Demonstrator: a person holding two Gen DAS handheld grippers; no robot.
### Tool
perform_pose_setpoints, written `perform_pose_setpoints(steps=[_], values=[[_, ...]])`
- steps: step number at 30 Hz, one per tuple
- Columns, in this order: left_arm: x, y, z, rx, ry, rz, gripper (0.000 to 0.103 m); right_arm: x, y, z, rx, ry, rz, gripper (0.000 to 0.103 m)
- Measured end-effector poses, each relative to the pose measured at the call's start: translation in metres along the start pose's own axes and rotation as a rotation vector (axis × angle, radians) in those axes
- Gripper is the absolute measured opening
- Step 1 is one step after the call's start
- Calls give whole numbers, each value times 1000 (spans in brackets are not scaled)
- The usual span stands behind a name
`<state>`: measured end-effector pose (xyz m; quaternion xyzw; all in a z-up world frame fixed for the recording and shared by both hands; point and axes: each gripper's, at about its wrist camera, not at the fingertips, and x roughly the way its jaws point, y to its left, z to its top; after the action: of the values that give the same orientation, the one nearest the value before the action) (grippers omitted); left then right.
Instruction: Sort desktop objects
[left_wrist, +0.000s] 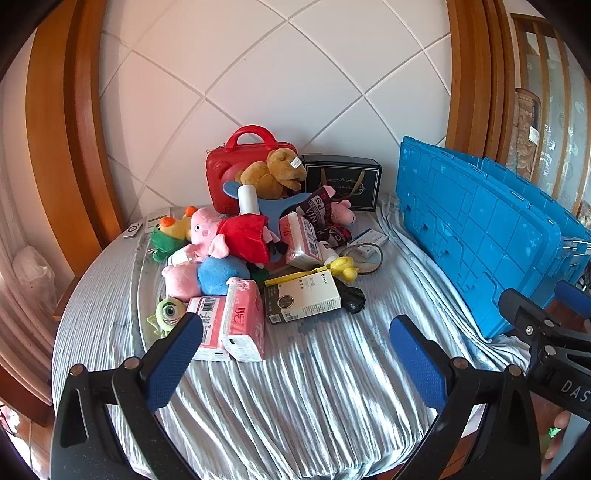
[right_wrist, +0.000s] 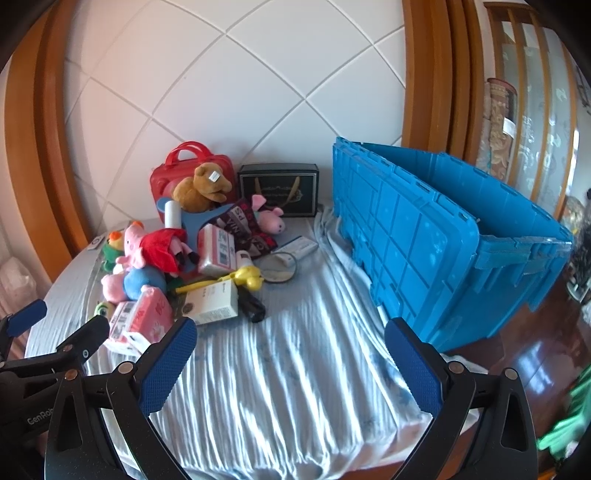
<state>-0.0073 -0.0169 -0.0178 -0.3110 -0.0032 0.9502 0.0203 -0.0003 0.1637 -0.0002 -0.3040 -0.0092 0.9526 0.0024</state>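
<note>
While both grippers hang spread wide and empty, the left gripper (left_wrist: 295, 354) and right gripper (right_wrist: 290, 354) over bare cloth, sorting looks unstarted: the pile of toys and boxes (left_wrist: 255, 258) sits heaped left of the blue crate (right_wrist: 443, 236), whose long axis runs toward the wall, opening upward

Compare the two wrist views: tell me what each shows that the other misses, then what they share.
Only the left wrist view shows the green one-eyed monster plush almost whole and the bin as a flat wall. Only the right wrist view shows the blue bin's end wall and the wooden floor beside it. Both show the red case, brown teddy bear, pink tissue packs and both open grippers, left and right.
</note>
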Motion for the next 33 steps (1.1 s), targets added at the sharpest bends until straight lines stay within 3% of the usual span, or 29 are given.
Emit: perform_pose_setpoints(steps=[33], values=[[2, -13, -1, 32, 23, -49, 103, -7, -17, -4, 22, 12, -42, 103]])
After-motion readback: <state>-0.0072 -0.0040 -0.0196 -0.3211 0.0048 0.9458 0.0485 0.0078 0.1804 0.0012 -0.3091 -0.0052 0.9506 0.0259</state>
